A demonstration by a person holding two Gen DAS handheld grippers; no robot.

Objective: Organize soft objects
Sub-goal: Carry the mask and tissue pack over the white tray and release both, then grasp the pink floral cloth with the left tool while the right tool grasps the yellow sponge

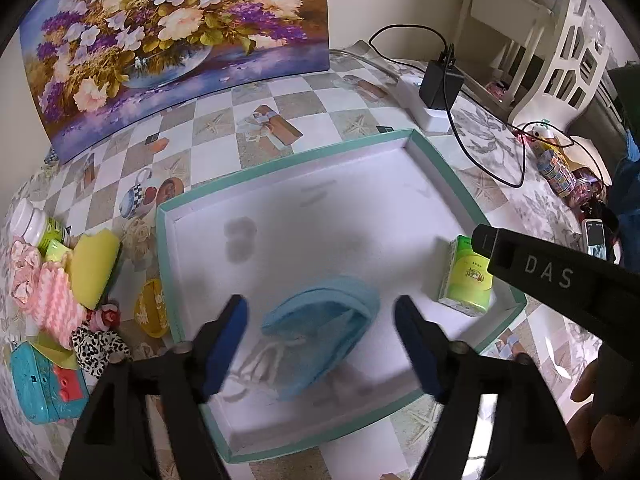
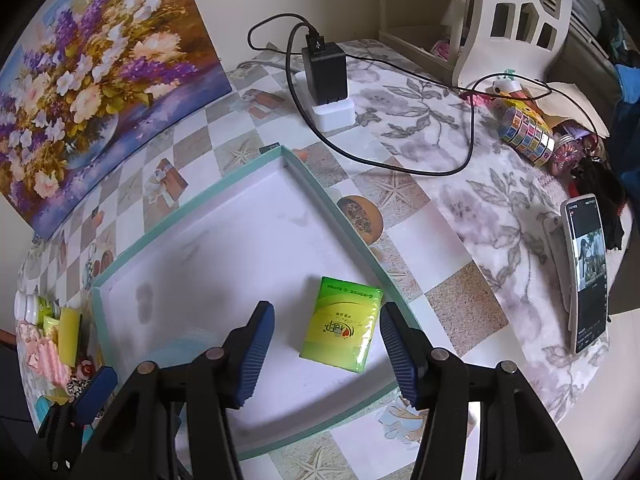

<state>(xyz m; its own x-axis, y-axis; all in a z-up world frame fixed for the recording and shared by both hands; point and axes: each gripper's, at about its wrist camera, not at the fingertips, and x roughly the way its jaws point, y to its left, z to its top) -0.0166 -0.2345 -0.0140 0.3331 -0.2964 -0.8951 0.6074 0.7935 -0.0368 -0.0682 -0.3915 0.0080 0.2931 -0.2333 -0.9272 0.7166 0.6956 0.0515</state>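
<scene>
Already inside teal-rimmed tray point(image 1: 444, 168): blue cloth pouch point(image 1: 320, 332) lies loose between wide-spread jaws of left gripper point(image 1: 320, 344), pads clear. Right gripper point(image 2: 326, 354) part open, empty, over green tissue pack point(image 2: 342, 328) beside tray wall. Sponge point(image 1: 94, 268) and other soft items wait outside on left.

Blue cloth pouch point(image 1: 320, 332) and green tissue pack point(image 2: 341, 329) lying in tray point(image 1: 280, 164).

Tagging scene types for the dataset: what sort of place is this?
Probably a home, a cluttered living-room table: a patterned tablecloth, a flower painting leaning on the wall, a charger in a power strip, and a phone propped up.
</scene>
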